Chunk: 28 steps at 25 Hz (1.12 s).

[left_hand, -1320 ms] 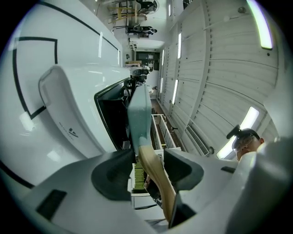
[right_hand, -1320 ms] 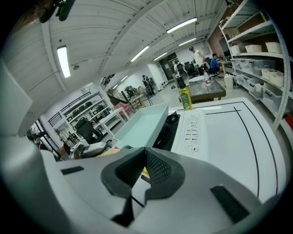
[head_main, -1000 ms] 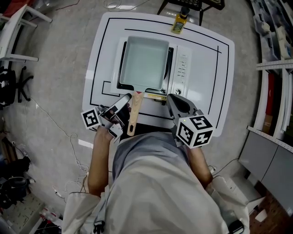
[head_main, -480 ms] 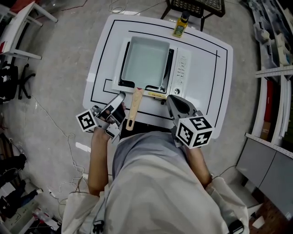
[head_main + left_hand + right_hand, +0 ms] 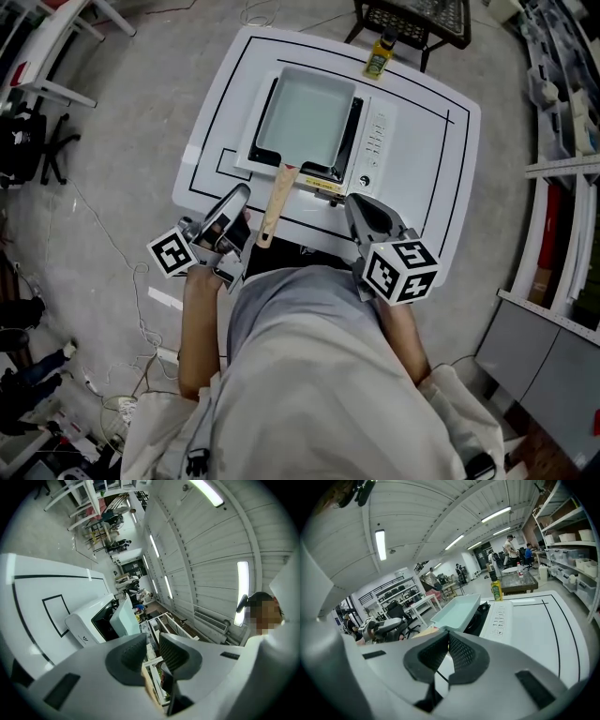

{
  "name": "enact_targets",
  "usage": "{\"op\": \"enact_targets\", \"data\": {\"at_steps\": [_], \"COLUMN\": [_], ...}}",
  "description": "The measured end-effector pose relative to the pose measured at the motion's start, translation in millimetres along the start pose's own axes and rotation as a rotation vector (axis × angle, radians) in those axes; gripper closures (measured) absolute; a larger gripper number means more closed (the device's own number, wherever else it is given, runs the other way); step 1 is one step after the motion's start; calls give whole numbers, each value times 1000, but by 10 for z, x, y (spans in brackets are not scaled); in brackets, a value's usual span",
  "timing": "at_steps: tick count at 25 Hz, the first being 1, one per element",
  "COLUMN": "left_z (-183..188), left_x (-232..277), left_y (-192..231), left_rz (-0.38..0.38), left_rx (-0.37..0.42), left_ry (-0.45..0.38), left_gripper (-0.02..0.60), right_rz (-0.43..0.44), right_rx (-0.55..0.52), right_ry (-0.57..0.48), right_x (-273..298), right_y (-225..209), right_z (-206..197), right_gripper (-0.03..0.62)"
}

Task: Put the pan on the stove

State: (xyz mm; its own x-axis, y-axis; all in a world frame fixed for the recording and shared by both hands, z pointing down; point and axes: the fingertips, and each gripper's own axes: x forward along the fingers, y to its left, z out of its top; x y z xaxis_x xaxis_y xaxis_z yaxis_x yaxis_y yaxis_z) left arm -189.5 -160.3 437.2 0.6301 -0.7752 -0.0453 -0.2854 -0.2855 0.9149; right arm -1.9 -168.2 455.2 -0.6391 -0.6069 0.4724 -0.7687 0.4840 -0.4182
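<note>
The pale green rectangular pan (image 5: pixel 307 117) rests on the white tabletop stove (image 5: pixel 375 141), its wooden handle (image 5: pixel 273 208) pointing back toward me. My left gripper (image 5: pixel 236 202) hangs just left of the handle's end and apart from it. Its jaws are closing, with a narrow gap and nothing gripped between them (image 5: pixel 153 641). The pan (image 5: pixel 125 618) and stove (image 5: pixel 84 625) show beyond them. At the table's front edge my right gripper (image 5: pixel 354 202) is shut and empty (image 5: pixel 449 639), facing the pan (image 5: pixel 459 611).
The stove stands on a white table (image 5: pixel 422 197) marked with black lines. A yellow-green bottle (image 5: pixel 380 56) is at the table's far edge. A black rack (image 5: pixel 412 19) stands behind, shelving (image 5: pixel 562 141) to the right, and cables lie on the floor at the left.
The left gripper has drawn back left, away from the handle, and its jaws have narrowed. Pan and right gripper have kept their places; the view has shifted slightly.
</note>
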Motion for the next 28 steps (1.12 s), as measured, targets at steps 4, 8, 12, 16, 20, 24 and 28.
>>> {"op": "enact_targets", "data": {"at_steps": [4,8,12,16,20,24,28], "left_z": [-80,-93,-114,-156,-228,-270,-302], "left_x": [-96,-210,-277,-332,-349,-364,-371], "left_y": [-44,-111,-233,-367,-468,-516,-542], "left_rz": [39,108,155,206,276,361,411], "left_rx": [49,133,236,349,477,593,682], "left_ry": [-6,-48,-78,-100,-89,-72,-45], "left_gripper": [503,546,563,572,574,574,574], "right_rz": [17,17,23,44,56,61,63], "right_rx": [-8,-15,-16,-36,-57,-86,-105], "right_ry": [-3,-20,-38,-42,-38,-38,-44], "right_x": [-54,-133,-217,-279,-348,-412,-469], "right_y": [51,62,60,107,140,141,111], "right_z": [-56,-83,-91,-125,-156,-146,-109], "right_gripper": [583,583,583,583,583,583,585]}}
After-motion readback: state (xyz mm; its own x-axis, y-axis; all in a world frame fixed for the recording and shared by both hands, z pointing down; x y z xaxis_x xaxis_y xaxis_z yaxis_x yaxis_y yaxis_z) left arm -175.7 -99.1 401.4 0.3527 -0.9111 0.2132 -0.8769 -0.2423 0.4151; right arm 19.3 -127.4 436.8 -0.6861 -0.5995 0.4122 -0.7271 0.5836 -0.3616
